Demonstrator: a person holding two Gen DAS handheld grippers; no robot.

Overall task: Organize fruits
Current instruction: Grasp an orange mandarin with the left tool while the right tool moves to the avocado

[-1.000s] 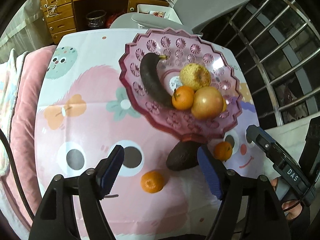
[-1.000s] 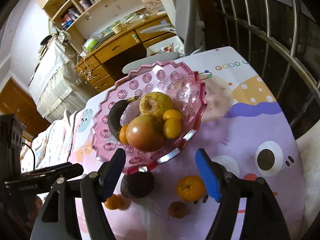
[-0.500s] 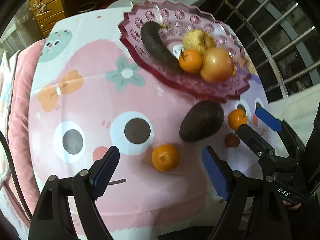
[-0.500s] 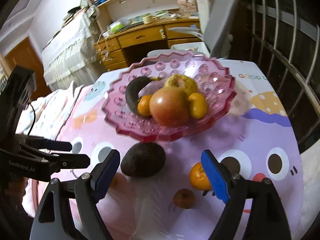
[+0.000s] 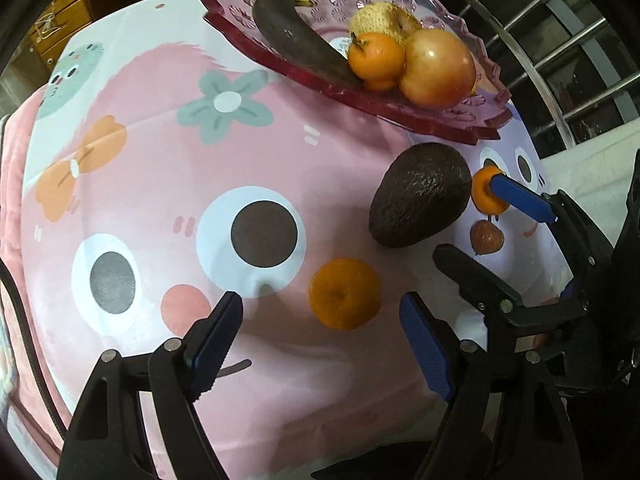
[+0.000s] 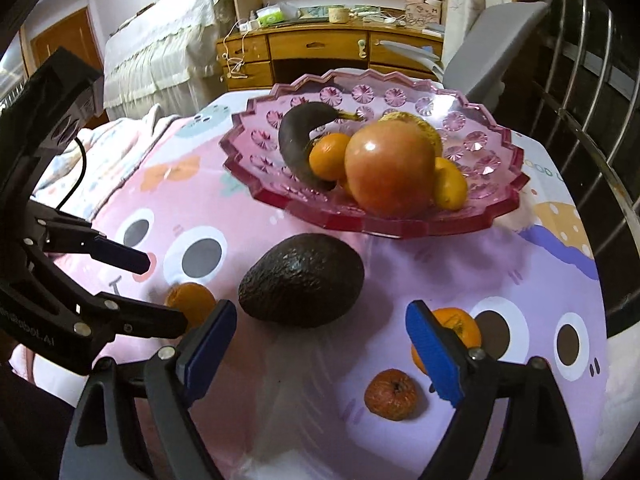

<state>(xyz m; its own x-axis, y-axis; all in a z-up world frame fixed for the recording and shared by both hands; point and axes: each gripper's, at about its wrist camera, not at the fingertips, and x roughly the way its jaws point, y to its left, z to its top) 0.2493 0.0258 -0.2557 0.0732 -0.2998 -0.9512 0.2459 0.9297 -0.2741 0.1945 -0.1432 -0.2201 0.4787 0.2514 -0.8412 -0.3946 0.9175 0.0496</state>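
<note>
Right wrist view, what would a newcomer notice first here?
Probably the pink glass dish at the far side of the cartoon tablecloth, piled with a big reddish apple, a blackened banana and oranges. In front of it a dark avocado lies loose, between both open tongs.

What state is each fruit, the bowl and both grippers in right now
Left gripper: open, empty.
Right gripper: open, empty.
Avocado: on the tablecloth, ungripped.
Three loose oranges: on the tablecloth, outside the bowl.
Bowl: upright, holding fruit.
Banana: blackened, in the bowl.
</note>
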